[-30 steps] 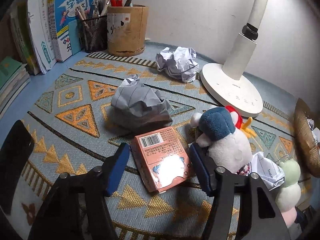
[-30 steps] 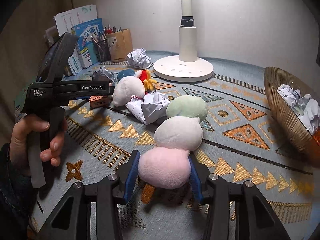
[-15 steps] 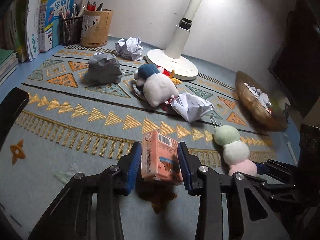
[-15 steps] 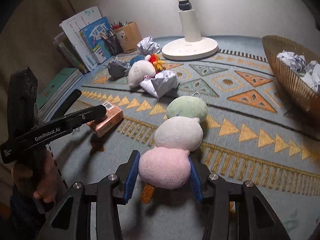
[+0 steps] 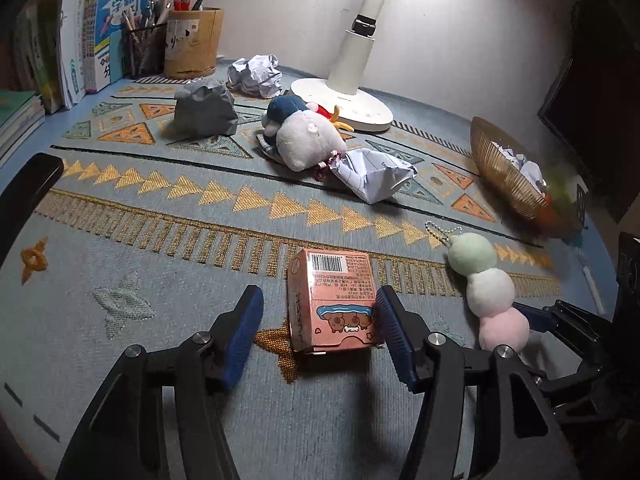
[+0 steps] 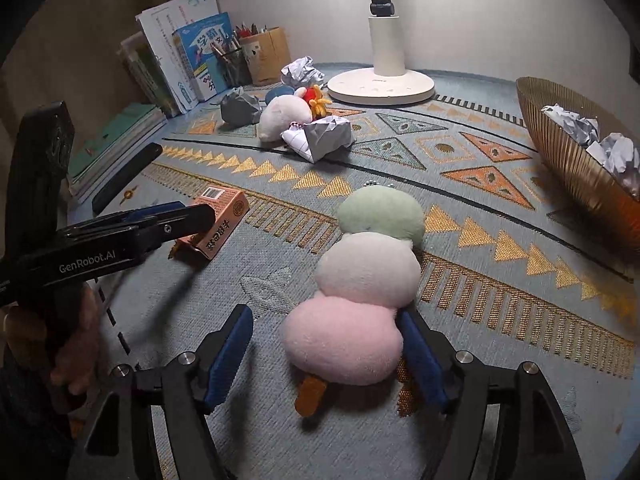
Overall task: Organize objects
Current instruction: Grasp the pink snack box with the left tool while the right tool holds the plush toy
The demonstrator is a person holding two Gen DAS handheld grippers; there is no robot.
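Note:
A pink snack box (image 5: 332,300) stands on the patterned mat between the fingers of my left gripper (image 5: 318,336). Its jaws are opening: the left pad is clear of the box and the right pad sits close beside it. The same box (image 6: 216,220) and left gripper (image 6: 168,220) show at the left of the right wrist view. A three-ball plush in green, white and pink (image 6: 368,272) lies on the mat. My right gripper (image 6: 324,356) straddles its pink end with its jaws opening, and there is a gap at the left pad.
A gold ribbed basket (image 6: 572,160) holding crumpled paper sits at the right. A white lamp base (image 5: 344,100), a round plush toy (image 5: 304,136), several paper balls (image 5: 376,176), pen holders (image 5: 192,44) and books (image 5: 100,32) fill the far side. A hand (image 6: 60,344) holds the left gripper.
My left gripper closed on the pink box beside the round plush, carried it to the near part of the mat and spread its jaws off it. The right jaws widened off the pink ball.

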